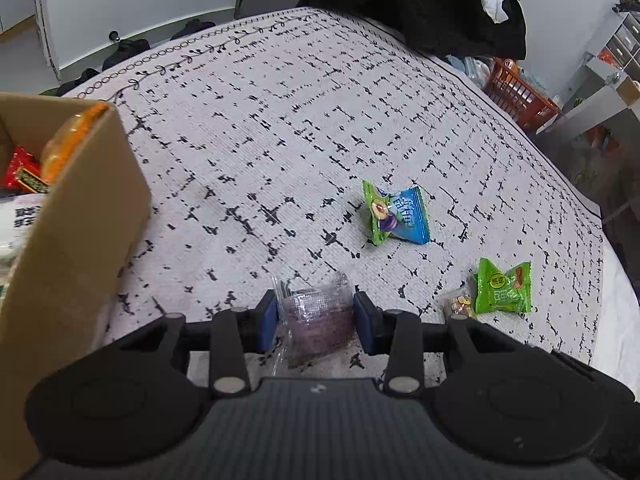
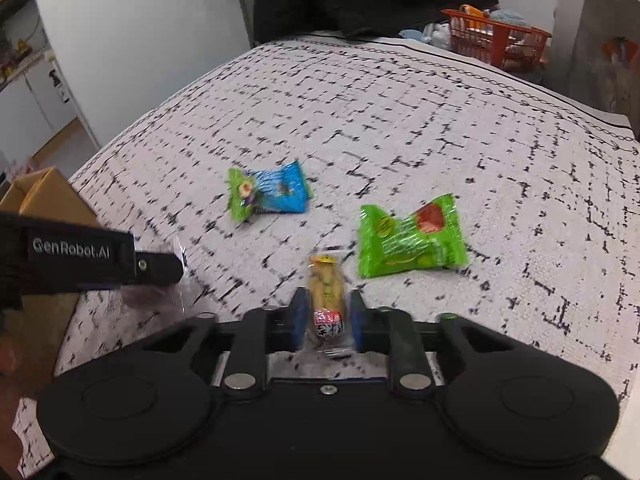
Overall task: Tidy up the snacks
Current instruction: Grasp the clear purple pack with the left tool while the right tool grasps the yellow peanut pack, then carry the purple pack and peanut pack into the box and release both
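My left gripper (image 1: 315,312) is shut on a clear packet with a purple snack (image 1: 316,320), held just above the patterned cloth; the left gripper also shows in the right wrist view (image 2: 160,268). My right gripper (image 2: 327,316) is shut on a clear packet of yellow snack (image 2: 326,300). A blue-green packet (image 1: 394,214) (image 2: 266,194) lies mid-table. A green packet (image 1: 502,288) (image 2: 410,238) lies to its right. A cardboard box (image 1: 76,216) with several snacks inside stands at the left (image 2: 48,196).
The table is covered by a white cloth with black marks (image 1: 280,120) (image 2: 400,112). A black garment (image 1: 440,8) hangs at the far edge. An orange basket (image 1: 520,92) (image 2: 496,36) stands beyond the table at the right.
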Demonstrator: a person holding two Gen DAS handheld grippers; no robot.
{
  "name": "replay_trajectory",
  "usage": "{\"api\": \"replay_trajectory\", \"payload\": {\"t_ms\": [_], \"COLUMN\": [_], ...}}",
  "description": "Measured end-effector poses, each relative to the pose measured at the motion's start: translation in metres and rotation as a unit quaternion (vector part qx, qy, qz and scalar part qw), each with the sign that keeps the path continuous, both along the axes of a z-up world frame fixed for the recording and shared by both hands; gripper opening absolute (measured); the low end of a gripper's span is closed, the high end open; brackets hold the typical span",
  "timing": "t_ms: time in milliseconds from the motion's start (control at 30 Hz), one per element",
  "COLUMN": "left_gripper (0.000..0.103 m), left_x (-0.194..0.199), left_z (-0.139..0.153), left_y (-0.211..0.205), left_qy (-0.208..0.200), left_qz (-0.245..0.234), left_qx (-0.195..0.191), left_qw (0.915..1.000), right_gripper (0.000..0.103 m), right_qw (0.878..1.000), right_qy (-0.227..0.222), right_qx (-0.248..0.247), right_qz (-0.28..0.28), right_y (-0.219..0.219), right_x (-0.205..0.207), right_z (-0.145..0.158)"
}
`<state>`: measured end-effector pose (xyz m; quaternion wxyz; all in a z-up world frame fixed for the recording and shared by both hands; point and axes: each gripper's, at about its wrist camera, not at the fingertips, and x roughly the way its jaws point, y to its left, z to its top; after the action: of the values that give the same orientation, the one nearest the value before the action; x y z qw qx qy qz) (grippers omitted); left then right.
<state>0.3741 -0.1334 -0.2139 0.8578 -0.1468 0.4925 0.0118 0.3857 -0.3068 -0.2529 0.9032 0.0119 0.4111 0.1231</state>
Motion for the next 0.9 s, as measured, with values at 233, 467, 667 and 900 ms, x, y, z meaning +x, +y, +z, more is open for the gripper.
{"api": "replay_trajectory", "payload": {"t_ms": [233,467,667,900], "left_gripper": [0.039,0.039,0.039,0.039], "left_x": [-0.014,-0.029,-0.042,-0.057], "left_z": [0.016,0.04,0.062,0.083], "left_y": [0.01,0.024,0.04,0.065], "left_qy": [-0.011,-0.031,-0.051,-0.07], "left_qz": [0.003,0.009,0.014,0.034], "left_qx": [0.003,0.009,0.015,0.015], "left_qw": [0.9999,0.9994,0.9985,0.9969], "right_gripper": [0.018,0.018,0.018,0.018], "right_qw": [0.999,0.998,0.995,0.993], "right_qy": [-0.004,-0.028,-0.04,-0.057], "right_qx": [0.048,0.059,0.086,0.102], "right_qz": [-0.014,-0.018,-0.018,0.0], "right_y": [-0.001,0.015,0.03,0.054], "right_x": [-0.008,-0.019,-0.025,-0.038], "right_z": [0.012,0.033,0.047,0.065]}}
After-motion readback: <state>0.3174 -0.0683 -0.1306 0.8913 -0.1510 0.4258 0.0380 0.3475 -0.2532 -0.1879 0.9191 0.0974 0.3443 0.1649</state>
